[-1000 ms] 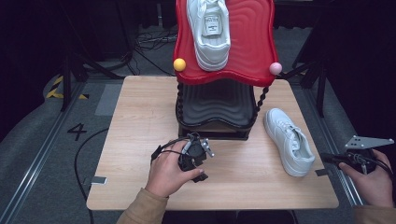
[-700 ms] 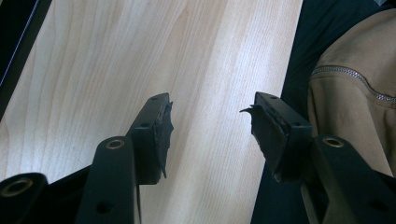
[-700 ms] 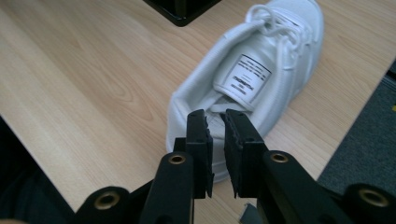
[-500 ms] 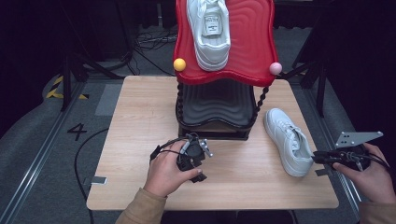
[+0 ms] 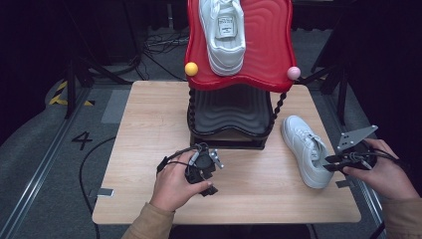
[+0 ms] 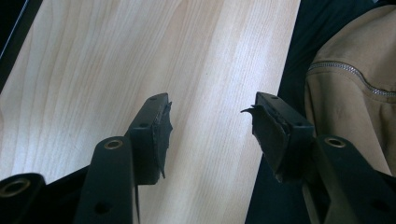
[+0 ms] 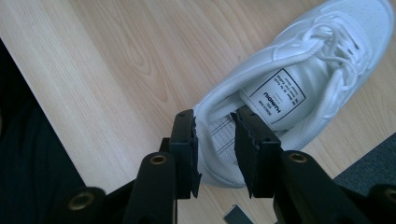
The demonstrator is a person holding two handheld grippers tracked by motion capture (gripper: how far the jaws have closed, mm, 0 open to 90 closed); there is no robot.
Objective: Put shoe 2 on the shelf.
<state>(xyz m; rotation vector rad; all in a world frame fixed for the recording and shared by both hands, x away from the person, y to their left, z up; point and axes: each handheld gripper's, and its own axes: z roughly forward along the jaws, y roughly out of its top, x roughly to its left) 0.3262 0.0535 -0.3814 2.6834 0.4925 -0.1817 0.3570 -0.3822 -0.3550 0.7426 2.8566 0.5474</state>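
Right tongs (image 7: 215, 149) shifted leftward, opening astride white sneaker (image 7: 299, 79) heel, table edge (image 5: 348, 219) near

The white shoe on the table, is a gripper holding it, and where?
No grip yet. The right gripper straddles the heel collar of the white shoe, jaws just opening. The left gripper is open, empty.

One shoe (image 5: 223, 35) on rack (image 5: 271, 55), another shoe (image 5: 303, 149) right of rack
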